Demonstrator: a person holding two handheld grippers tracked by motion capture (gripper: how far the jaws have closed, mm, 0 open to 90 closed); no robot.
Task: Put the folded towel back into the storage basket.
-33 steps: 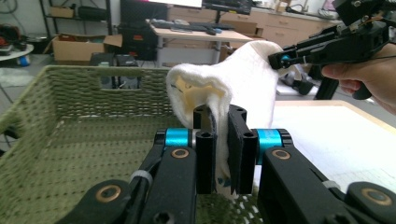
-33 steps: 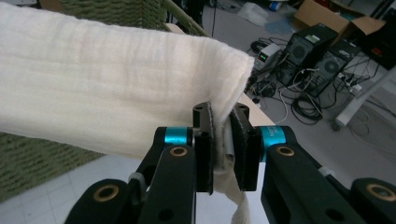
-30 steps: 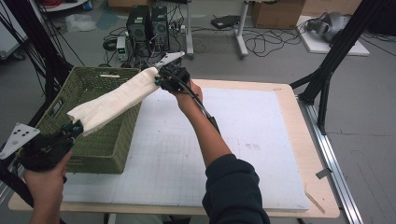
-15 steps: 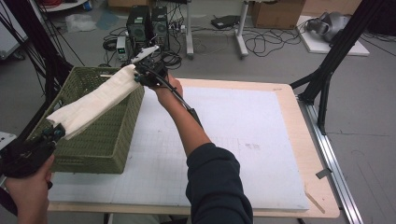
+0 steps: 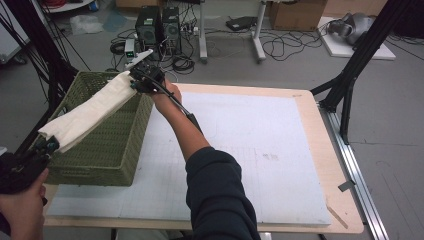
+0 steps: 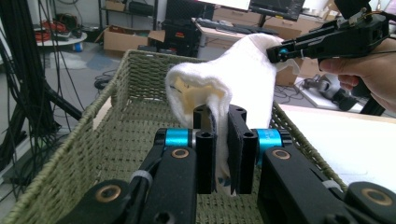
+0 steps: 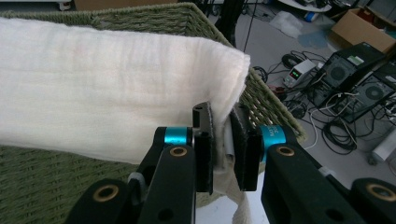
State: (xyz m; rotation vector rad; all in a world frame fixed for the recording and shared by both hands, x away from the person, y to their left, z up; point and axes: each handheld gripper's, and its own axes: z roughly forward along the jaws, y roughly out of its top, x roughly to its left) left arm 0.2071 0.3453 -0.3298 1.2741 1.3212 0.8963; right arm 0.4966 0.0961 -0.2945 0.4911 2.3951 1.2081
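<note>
So the folded white towel (image 5: 92, 112) hangs stretched over the green wicker basket (image 5: 107, 150), long axis running from near-left to far-right, left gripper (image 5: 47, 146) and right gripper (image 5: 134, 86) each clamped on an end. White mat (image 5: 260, 145) on a wooden table (image 5: 320, 150), computers (image 5: 160, 25) and cables on the floor behind. Compared with a second ago, it's shifted left, over the basket.

Hardly any writing can be read. In the right gripper view, small dark lettering runs along the blue sleeve (image 7: 272, 136) on one side of the claw, too fine to make out. A small box (image 7: 299, 73) on the floor shows a lit green display, its figures illegible.
</note>
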